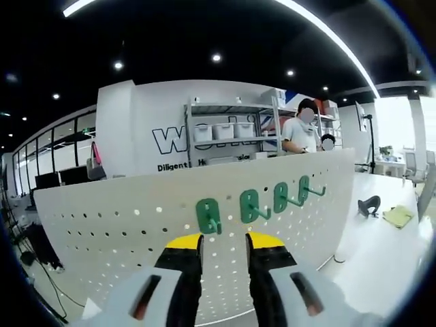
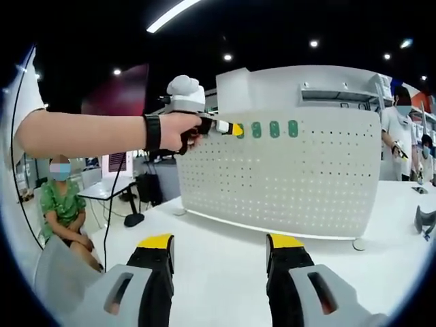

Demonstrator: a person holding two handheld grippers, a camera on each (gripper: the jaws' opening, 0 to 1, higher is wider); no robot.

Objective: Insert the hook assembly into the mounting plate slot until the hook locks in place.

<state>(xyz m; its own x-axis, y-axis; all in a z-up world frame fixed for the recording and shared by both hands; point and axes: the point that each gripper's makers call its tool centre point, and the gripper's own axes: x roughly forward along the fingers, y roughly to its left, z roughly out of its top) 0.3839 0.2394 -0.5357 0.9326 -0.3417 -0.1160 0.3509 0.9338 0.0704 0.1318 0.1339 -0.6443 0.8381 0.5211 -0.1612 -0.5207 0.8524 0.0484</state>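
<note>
Left gripper view: white surface (image 1: 381, 252) runs across the lower right of the frame, and the white perforated mounting plate (image 1: 122, 225) stands upright on it, spanning most of the frame's middle. Four green hooks (image 1: 251, 206) sit in a row on the plate's upper centre, each with a prong sticking out toward the camera. Left tool (image 1: 225, 240) rises from bottom centre with yellow-tipped jaws parted by a narrow gap, nothing between them, tips just below the leftmost hook; cannot tell if they touch the plate. Small dark object (image 1: 368, 204) and a yellowish pad (image 1: 398, 216) lie on the surface at right. Shelving with bins and a person stand behind the plate, upper right. Right gripper view: the plate (image 2: 300, 177) fills centre right, standing on the surface (image 2: 218, 238). A person's hand (image 2: 174, 131) reaches in from the left, holding the left tool (image 2: 236, 129) with its yellow tip at the plate's upper left, right next to the green hooks (image 2: 274, 129). Right tool (image 2: 219, 246) sits at bottom centre, jaws wide apart and empty, over the bare surface, well apart from the plate. A seated person is at lower left.
</note>
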